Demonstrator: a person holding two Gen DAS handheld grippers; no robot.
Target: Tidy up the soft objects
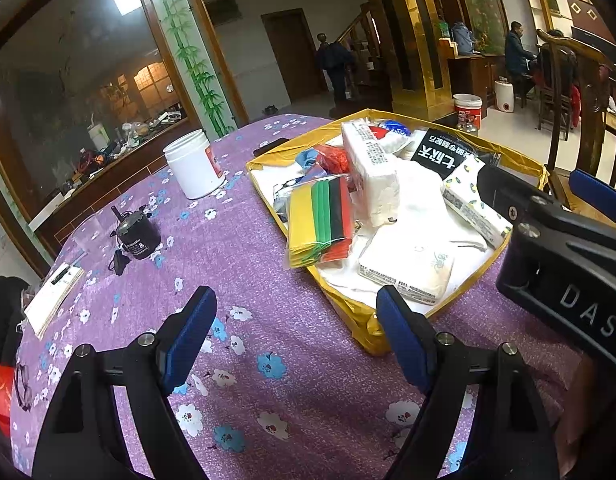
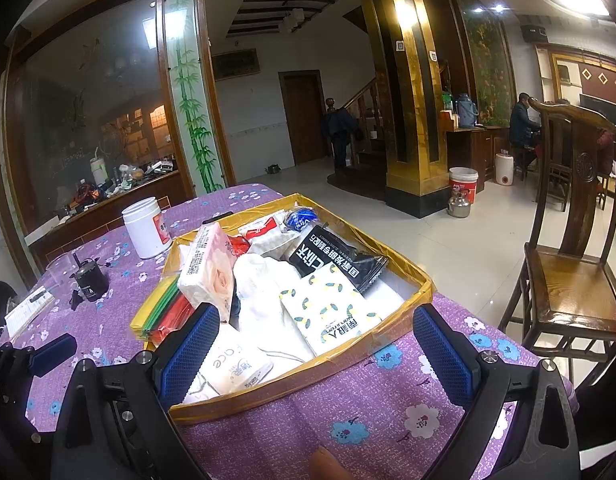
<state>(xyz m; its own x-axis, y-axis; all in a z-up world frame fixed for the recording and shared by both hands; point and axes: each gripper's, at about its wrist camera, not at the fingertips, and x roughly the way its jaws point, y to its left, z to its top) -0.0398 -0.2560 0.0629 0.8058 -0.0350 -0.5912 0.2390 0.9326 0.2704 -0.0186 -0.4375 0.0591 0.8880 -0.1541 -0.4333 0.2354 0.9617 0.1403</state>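
The soft things lie heaped in the shallow yellow-taped cardboard tray (image 2: 404, 276), which fills the middle of the right wrist view and the upper right centre of the left wrist view. In it are a white tissue pack printed with yellow and green lemons (image 2: 328, 312), a pink rose-printed tissue pack standing on edge (image 2: 208, 276), a clear bag of yellow, green and red folded sheets (image 1: 320, 220) hanging over the tray's left rim, a black foil packet with white lettering (image 2: 336, 260) and a white plastic-wrapped tissue pack (image 1: 408, 272) at the near rim.

This heap fits either a pile waiting to be sorted or one gathered into the tray, so I name no move. Any grasp here would go best across a pack's narrow side, squeezing lightly, since these packs will dent and the film is slippery.

The left gripper (image 1: 296, 336) hovers low over the purple flowered tablecloth (image 1: 268, 360) at the bottom of its frame, jaws spread wide and holding nothing. The right gripper (image 2: 316, 344) hangs at the tray's near edge, lower centre of its frame, likewise released and empty; its 2 fingers straddle the near rim.
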